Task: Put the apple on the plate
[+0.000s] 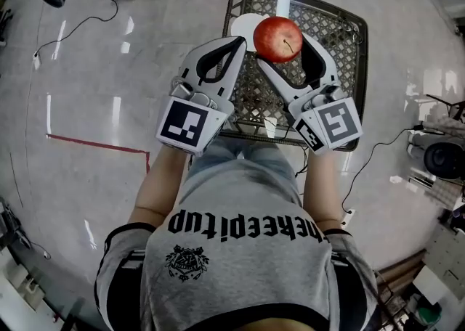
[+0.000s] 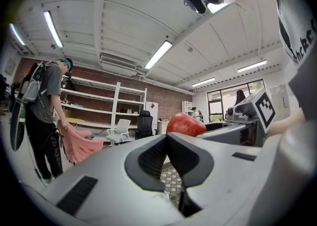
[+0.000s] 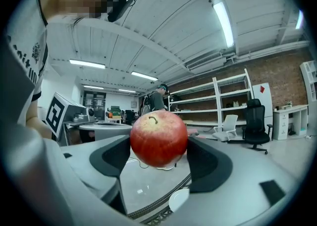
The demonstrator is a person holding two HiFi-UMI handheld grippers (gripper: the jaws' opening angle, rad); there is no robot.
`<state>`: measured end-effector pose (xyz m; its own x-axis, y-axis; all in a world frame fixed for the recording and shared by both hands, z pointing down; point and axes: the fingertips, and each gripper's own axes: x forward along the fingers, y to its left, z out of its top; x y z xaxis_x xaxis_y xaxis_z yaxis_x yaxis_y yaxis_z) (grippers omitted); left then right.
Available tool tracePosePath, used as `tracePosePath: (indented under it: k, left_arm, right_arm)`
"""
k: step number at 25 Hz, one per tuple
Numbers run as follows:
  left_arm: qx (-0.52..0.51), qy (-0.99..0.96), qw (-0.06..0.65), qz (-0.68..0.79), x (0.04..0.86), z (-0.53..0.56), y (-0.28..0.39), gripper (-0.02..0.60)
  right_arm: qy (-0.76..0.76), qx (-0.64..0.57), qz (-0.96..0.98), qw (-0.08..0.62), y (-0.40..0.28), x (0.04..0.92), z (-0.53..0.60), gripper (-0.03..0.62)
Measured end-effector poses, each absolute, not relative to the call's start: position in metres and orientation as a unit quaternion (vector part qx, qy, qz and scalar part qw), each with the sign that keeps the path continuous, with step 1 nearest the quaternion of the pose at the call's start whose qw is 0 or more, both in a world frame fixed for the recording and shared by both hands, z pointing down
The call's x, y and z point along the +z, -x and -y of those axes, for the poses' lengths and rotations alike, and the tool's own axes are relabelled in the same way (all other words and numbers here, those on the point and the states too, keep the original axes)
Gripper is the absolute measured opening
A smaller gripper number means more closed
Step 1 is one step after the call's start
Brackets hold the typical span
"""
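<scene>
Gripping 1 apple [image 3: 158, 138], the right gripper [image 3: 159, 146] hovers by 1 white plate [image 1: 251, 6] (far on the mesh table [image 1: 336, 38]); left gripper [image 2: 168, 137] closed, empty.

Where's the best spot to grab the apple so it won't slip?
Around its widest middle, coming from the two sides with the stem up. The apple is round, so opposite flanks give matching surfaces. The right tool holds it that way.

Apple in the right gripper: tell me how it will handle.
Round, so the apple will probably roll if set down tilted on the plate. Its glossy skin may slip in a light grip. It looks firm, unlikely to dent.
</scene>
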<state>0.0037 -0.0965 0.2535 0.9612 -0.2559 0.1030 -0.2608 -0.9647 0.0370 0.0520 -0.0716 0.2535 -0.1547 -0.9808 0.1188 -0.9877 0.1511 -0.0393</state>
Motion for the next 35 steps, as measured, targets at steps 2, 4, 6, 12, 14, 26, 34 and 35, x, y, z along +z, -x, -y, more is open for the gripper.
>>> tracePosePath:
  k: [2,4,6,12,14,26,34,35]
  left_arm:
    - [0.050,-0.990,0.028,0.128,0.256,0.098,-0.002,0.026]
    - [0.050,-0.990,0.031,0.128,0.258,0.101,0.000,0.026]
    - [0.048,-0.990,0.034,0.128,0.259,0.102,0.000,0.026]
    - [0.050,-0.989,0.036,0.135,0.264,0.102,-0.004,0.026]
    - [0.050,-0.988,0.037,0.142,0.264,0.101,-0.005,0.026]
    - [0.061,-0.975,0.046,0.210,0.270,0.116,-0.014,0.026]
    - [0.075,-0.964,0.057,0.247,0.283,0.127,-0.019,0.026]
    - [0.076,-0.963,0.059,0.250,0.286,0.126,-0.020,0.026]
  right_arm:
    - [-0.654,0.055,0.754,0.035,-0.051,0.255,0.071,0.356]
    - [-0.657,0.056,0.751,0.037,-0.050,0.256,0.072,0.356]
    - [-0.658,0.058,0.749,0.039,-0.051,0.257,0.071,0.356]
    - [-0.659,0.061,0.749,0.041,-0.061,0.262,0.073,0.356]
    - [-0.655,0.064,0.752,0.041,-0.065,0.265,0.074,0.356]
    - [-0.612,0.080,0.785,0.055,-0.091,0.283,0.096,0.356]
    - [-0.591,0.096,0.799,0.062,-0.112,0.307,0.119,0.354]
    - [-0.589,0.098,0.799,0.064,-0.115,0.312,0.120,0.354]
